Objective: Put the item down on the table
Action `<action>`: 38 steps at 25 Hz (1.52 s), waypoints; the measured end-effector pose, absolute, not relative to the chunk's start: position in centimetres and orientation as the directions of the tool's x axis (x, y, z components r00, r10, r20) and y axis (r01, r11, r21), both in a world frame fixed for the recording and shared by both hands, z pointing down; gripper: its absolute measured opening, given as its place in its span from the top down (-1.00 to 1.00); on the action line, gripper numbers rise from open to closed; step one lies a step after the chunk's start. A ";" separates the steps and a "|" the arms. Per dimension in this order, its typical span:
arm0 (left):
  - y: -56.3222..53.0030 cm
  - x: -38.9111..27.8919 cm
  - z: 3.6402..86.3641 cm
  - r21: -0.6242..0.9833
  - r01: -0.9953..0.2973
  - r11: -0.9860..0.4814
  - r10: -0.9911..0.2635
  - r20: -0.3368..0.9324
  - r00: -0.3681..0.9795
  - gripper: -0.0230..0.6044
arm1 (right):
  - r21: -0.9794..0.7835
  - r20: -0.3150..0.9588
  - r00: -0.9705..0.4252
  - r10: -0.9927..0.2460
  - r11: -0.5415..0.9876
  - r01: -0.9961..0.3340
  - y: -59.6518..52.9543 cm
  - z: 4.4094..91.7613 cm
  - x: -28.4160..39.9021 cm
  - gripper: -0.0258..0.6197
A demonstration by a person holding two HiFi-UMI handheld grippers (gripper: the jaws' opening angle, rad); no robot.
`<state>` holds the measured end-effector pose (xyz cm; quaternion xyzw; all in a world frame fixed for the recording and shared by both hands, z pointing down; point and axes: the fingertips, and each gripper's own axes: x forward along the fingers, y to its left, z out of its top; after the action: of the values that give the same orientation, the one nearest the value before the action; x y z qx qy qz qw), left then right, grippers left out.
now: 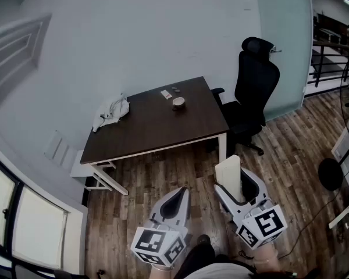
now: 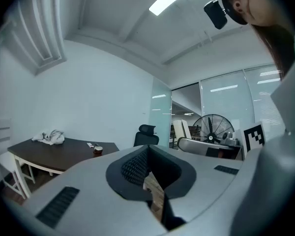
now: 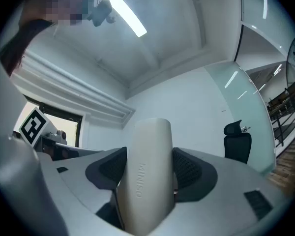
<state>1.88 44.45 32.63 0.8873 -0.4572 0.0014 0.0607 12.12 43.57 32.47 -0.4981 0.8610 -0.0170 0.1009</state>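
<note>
A cream-white oblong case stands upright between the jaws of my right gripper, which is shut on it. In the right gripper view the case fills the gap, with both dark pads against its sides and embossed lettering facing the camera. My left gripper is beside it at the bottom of the head view, shut with nothing in it. In the left gripper view its jaws meet at a point. The dark wooden table stands well ahead of both grippers, across bare floor.
On the table lie a crumpled grey cloth, a small round cup and two small items near the far edge. A black office chair stands at the table's right end. A fan is off to the right.
</note>
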 end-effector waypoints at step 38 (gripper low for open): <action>23.4 -7.9 32.4 0.146 -0.753 -0.642 -0.759 0.025 0.651 0.86 | -0.155 -0.160 -0.453 -0.877 0.476 -0.866 22.8 31.7 2.0 -0.02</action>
<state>-7.88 23.39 32.38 0.9058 -0.4172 -0.0195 0.0719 2.04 22.81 31.67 -0.5113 0.8521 -0.0254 0.1092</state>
